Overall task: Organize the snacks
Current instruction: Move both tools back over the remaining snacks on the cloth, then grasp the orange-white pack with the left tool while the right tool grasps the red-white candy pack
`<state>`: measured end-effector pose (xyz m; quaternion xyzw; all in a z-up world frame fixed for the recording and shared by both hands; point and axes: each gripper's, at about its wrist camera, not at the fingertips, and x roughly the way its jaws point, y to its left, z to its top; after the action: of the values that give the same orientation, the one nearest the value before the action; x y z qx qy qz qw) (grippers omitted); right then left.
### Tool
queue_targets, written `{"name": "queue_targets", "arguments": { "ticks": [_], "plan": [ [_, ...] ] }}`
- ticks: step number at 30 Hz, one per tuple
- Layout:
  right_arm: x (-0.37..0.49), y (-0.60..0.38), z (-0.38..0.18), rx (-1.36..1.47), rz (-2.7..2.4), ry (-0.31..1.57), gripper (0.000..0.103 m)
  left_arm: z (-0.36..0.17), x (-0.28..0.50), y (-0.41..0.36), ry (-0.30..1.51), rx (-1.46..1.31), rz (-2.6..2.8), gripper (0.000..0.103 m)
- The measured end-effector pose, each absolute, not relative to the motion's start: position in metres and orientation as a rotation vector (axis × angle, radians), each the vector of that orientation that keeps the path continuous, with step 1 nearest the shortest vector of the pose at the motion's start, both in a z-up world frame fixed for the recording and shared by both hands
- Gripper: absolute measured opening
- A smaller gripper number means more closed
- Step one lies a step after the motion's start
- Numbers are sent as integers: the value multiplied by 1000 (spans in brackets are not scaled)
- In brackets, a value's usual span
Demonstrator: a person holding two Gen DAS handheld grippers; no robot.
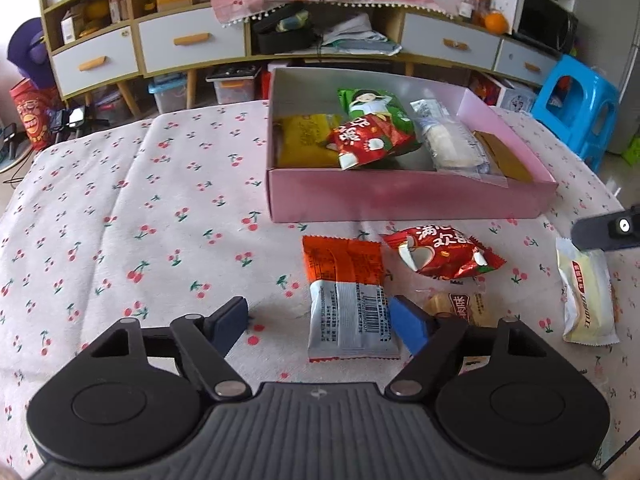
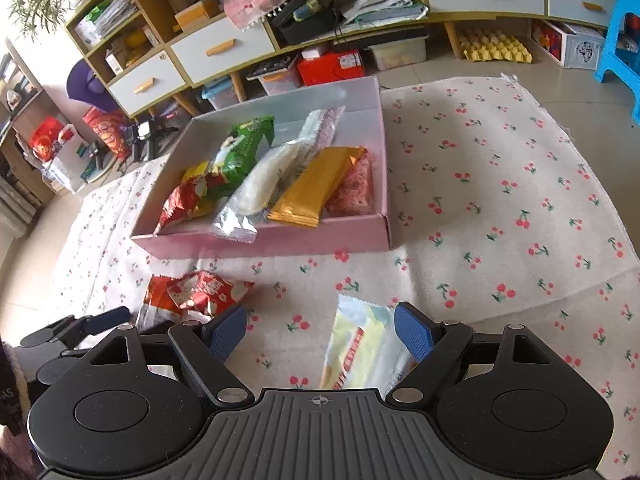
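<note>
Care is needed as each gripper is settled over its own packet in front of the pink box (image 1: pixel 400 200). The left gripper (image 1: pixel 320 324) is held with its fingers (image 1: pixel 230 322) part-way apart around the orange-and-silver packet (image 1: pixel 348 300); its right finger is beside the packet's edge, yet a firm pinch cannot be confirmed. The right gripper (image 2: pixel 320 336) is held with fingers wide and nothing clamped, the pale yellow packet (image 2: pixel 360 348) lying between them but nearer the right finger. For a clean pick, each packet should be centred between the pads, the fingers lowered to the cherry-print cloth (image 1: pixel 140 200), and the flat wrapper pinched across its narrow width so that it is not crumpled. The orange-and-silver packet is seen flat, barcode side up, just in front of the box; a red packet (image 1: pixel 440 254) lies beside it, and a small beige one (image 1: pixel 460 306) is partly hidden. Several snacks are already laid inside the box.
</note>
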<state>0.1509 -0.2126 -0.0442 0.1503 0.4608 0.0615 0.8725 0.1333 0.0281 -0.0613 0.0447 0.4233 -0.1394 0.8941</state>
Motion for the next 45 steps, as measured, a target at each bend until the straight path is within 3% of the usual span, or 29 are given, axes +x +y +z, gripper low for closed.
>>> {"name": "queue_targets", "arguments": {
  "ticks": [4, 10, 24, 29, 39, 41, 45],
  "plan": [
    [158, -204, -45, 302, 154, 950, 83, -62, 132, 24, 875, 128, -289, 66],
    [168, -184, -48, 288, 247, 947, 83, -59, 133, 22, 869, 160, -307, 43],
    [190, -147, -60, 257, 344, 976, 81, -57, 142, 45, 919, 94, -226, 42],
    [196, -140, -68, 251, 323, 1001, 63, -56, 141, 42, 923, 91, -219, 42],
    [201, -130, -74, 251, 342, 1020, 58, -56, 142, 43, 925, 92, -216, 42],
    [200, -127, -74, 242, 355, 1024, 48, -56, 141, 43, 925, 91, -216, 42],
    [196, -123, -71, 225, 367, 1018, 40, -55, 141, 43, 924, 85, -212, 42]
  ]
}}
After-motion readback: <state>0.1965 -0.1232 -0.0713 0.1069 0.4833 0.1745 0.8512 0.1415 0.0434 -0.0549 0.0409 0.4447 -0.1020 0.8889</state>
